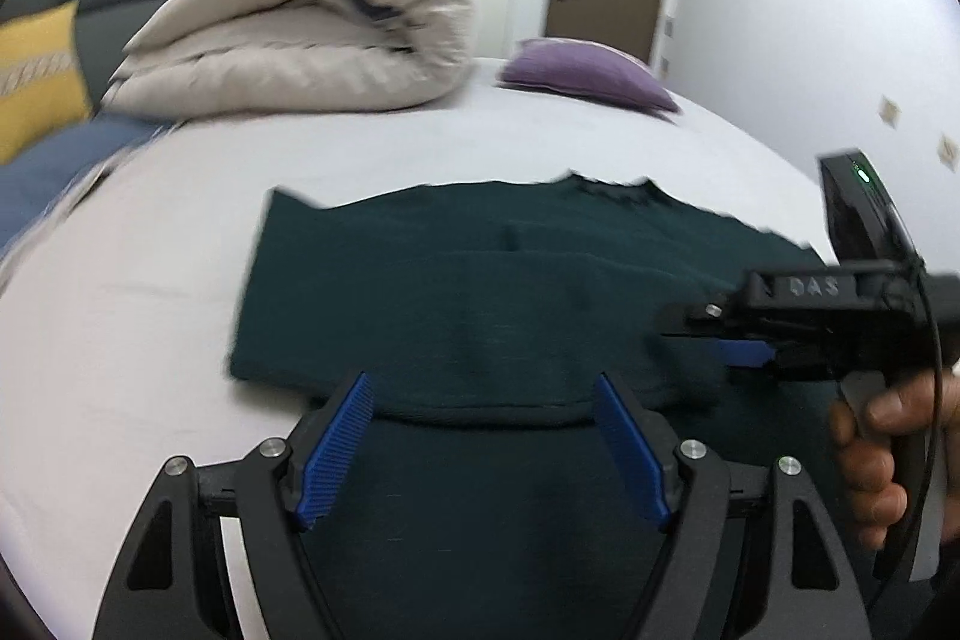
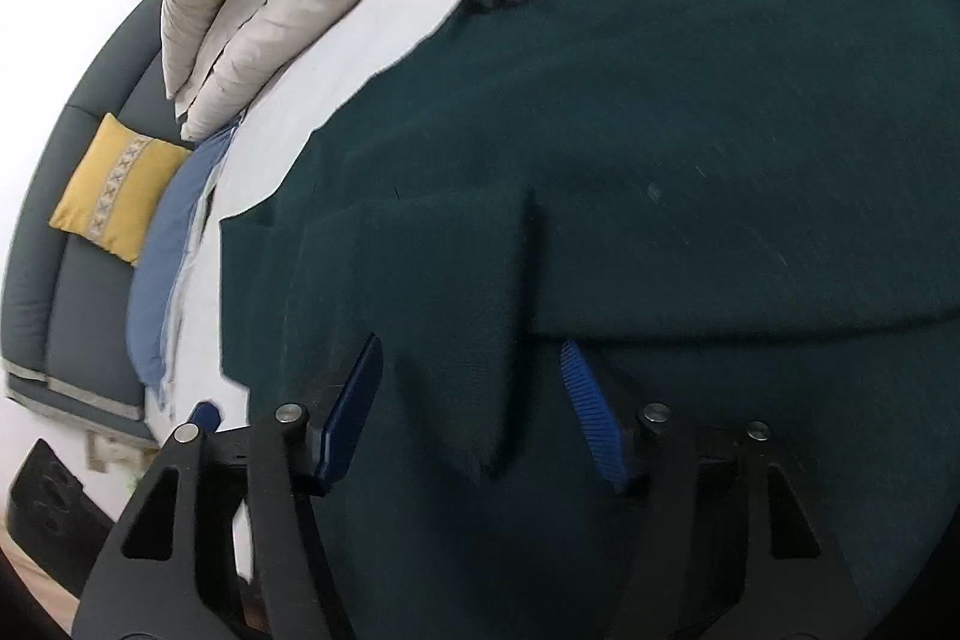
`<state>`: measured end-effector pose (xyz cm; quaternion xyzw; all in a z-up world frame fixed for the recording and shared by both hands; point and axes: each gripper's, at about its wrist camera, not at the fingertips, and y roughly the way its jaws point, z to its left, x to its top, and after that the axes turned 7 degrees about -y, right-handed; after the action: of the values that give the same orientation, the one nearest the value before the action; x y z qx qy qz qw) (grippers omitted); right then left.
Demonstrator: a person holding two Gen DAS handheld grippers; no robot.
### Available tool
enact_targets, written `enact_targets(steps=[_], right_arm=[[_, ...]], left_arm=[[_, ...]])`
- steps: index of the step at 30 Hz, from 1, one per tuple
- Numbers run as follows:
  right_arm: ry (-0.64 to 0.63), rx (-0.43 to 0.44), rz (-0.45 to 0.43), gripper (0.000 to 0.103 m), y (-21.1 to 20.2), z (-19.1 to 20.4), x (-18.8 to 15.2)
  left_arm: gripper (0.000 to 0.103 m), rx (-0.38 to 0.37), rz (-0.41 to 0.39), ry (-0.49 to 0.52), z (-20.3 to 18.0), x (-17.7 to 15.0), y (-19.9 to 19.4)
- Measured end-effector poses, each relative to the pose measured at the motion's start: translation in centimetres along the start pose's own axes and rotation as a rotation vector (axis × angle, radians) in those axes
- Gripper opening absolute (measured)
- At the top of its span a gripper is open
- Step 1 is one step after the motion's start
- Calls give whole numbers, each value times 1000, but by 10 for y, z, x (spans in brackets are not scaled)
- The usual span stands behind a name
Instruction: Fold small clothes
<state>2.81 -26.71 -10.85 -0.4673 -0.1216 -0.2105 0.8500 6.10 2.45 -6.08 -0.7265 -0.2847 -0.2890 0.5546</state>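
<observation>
- The sweater [image 1: 480,304] lies flat on the bed [image 1: 150,340], dark green, partly folded: we see a sleeve or side panel laid across the body, and a loose flap [image 2: 480,340] of it sits between the fingers in the right wrist view.
- Our left gripper [image 1: 483,436] hovers at the near hem with its jaws wide apart and nothing between the pads; the cloth beneath looks untouched.
- Our right gripper [image 2: 474,400] is also spread wide over the flap and grips nothing. In the left view it comes in from the right, low over the sweater's side.
- Risk, as we judge it: closing on only the top layer would drag the flap off and undo the fold already laid.
- If one gripper lifts before the other has a hold, the hem could skew and the crease come out crooked.
- The knit looks thick and limp, so a shallow pinch may slip free mid-lift.
- The rolled duvet [image 1: 300,28] and purple cushion [image 1: 588,73] are well apart from the sweater; we expect no snag there.
- Both views are blurred, so exact contact with the cloth is hard to tell.
</observation>
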Motion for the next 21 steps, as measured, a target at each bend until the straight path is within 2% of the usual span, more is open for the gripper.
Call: enact_targets(steps=[2,4,8,11,17,21], right_arm=[[-39,-20,16,16,2,8,0],[-84,-38,2,7,-4,15,2],[-182,-87,-73,7,-33,30,17],[-214,-122,-106,7,-54,28,35],[-208,-225,-110,7,-65,-15,55],[-182,-223,-108,7,-57,-42,56]], left_arm=[[69,-4,7,-71,20,5,-1],[69,-9,10,-126,36,10,-1],[67,-10,8,-218,63,19,-1],[64,1,0,-248,75,26,0],[63,37,-9,-257,88,43,9],[63,55,16,-260,92,57,27]])
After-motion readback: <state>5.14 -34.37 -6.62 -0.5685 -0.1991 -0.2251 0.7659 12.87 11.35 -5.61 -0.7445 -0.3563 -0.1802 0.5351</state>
